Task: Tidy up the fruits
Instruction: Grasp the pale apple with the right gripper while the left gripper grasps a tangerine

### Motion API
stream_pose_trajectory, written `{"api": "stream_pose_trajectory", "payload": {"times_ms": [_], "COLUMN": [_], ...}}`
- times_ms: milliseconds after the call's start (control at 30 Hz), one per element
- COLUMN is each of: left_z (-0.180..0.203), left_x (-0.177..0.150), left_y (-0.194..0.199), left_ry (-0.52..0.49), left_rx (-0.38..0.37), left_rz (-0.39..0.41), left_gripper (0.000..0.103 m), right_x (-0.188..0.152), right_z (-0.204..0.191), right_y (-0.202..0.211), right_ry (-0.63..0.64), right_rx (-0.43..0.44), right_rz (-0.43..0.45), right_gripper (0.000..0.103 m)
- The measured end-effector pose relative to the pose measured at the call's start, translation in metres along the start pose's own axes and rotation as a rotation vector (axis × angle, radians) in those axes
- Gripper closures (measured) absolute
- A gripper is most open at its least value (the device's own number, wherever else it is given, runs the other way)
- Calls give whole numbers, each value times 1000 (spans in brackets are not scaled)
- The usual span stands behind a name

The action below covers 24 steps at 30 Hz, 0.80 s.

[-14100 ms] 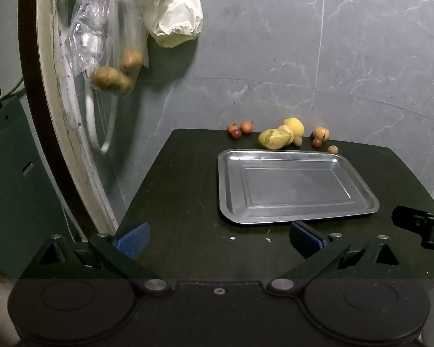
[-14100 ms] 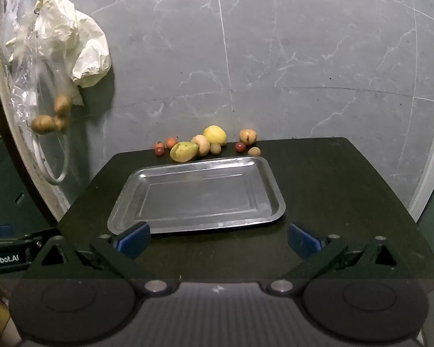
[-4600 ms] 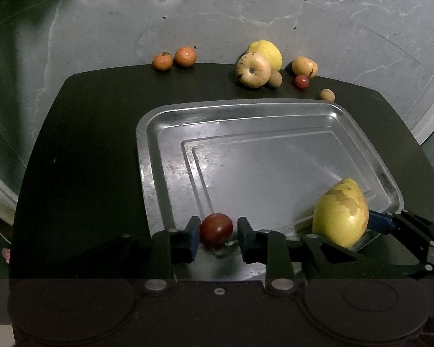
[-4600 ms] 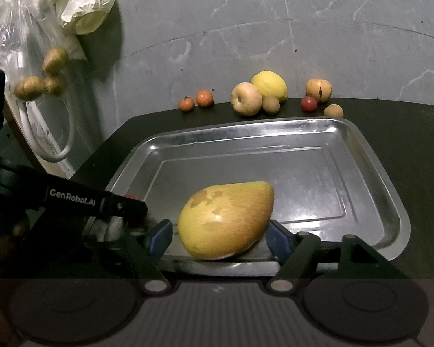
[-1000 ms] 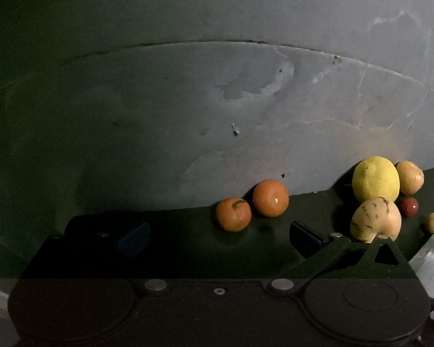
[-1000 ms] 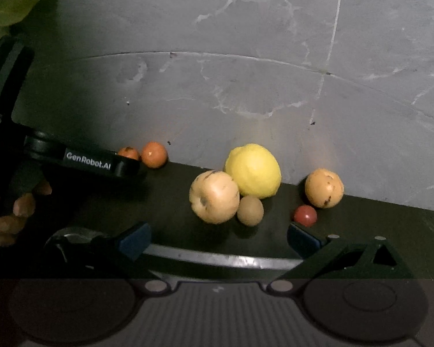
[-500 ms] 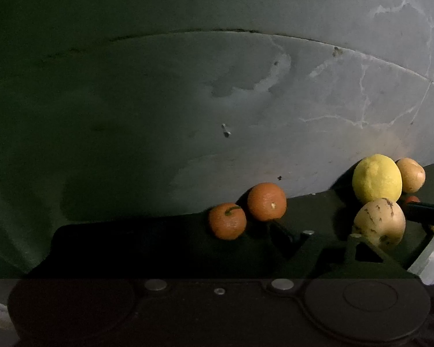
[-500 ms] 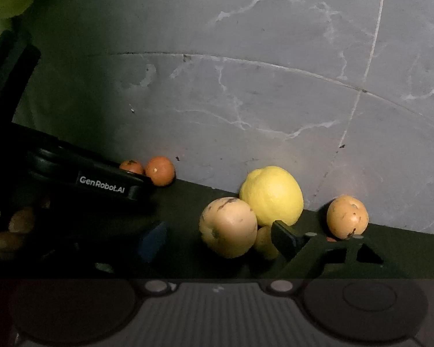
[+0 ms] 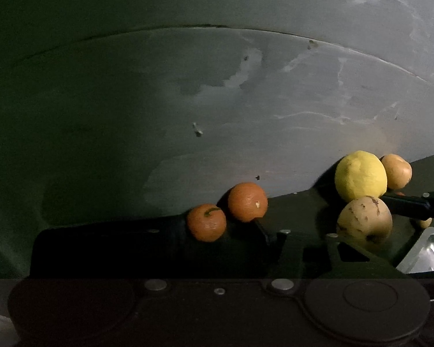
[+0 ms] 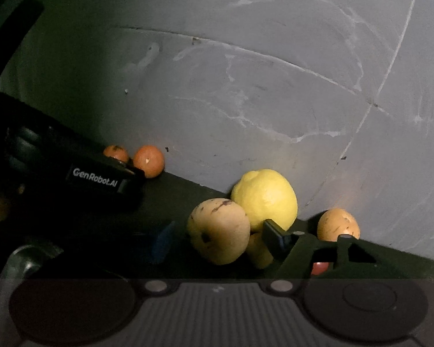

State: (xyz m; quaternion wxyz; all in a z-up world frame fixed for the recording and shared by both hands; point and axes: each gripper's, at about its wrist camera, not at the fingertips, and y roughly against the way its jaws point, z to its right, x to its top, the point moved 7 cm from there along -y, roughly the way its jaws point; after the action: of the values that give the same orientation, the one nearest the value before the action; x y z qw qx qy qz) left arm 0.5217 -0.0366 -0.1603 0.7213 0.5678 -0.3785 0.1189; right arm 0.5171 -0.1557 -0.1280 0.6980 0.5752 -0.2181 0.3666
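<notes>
Orange and round, the small tangerine with the green stem sits at the back of the dark surface by the grey wall, and the left gripper has its jaws closing around it, so I think the next move is a gentle squeeze and a lift to the shiny metal tray. The right gripper has its jaws close on both sides of the pale spotted apple, but I cannot tell if they pinch it yet. Only the right view shows the small red fruit behind the finger, and only the left view shows the tray corner.

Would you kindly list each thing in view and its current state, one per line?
Left gripper: closing around the stemmed mandarin; contact unclear.
Right gripper: straddling the spotted apple; grip unclear.
Round mandarin: loose on the table.
Lemon: loose, against the wall.
Tray: only a corner visible.
</notes>
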Motion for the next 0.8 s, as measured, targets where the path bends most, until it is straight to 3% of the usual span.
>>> {"api": "stream_pose_trajectory", "payload": {"times_ms": [167,233,267,667,800], "left_z": [6,4,4,5,7], "left_x": [1,1,1,-1,-1], "left_y": [3,4,5,6,5], "left_ry": [-5,-7,-11,-1,-3], "left_rx": [-1,13,29,33,45], "left_rz": [3,1,-1,1,10], "left_gripper": [58,66,75,73,62], "right_x": [-2,-3,-3,-10,-10], "right_z": [-7,-10,-12,-19,-17], "right_y": [1,3,3,20,21], "right_ry": [43,54,60,84,86], "right_rx": [-19,-12,-17,1,8], "right_rz": [15,18,21,38,37], "right_gripper": [46,51,51,51,51]}}
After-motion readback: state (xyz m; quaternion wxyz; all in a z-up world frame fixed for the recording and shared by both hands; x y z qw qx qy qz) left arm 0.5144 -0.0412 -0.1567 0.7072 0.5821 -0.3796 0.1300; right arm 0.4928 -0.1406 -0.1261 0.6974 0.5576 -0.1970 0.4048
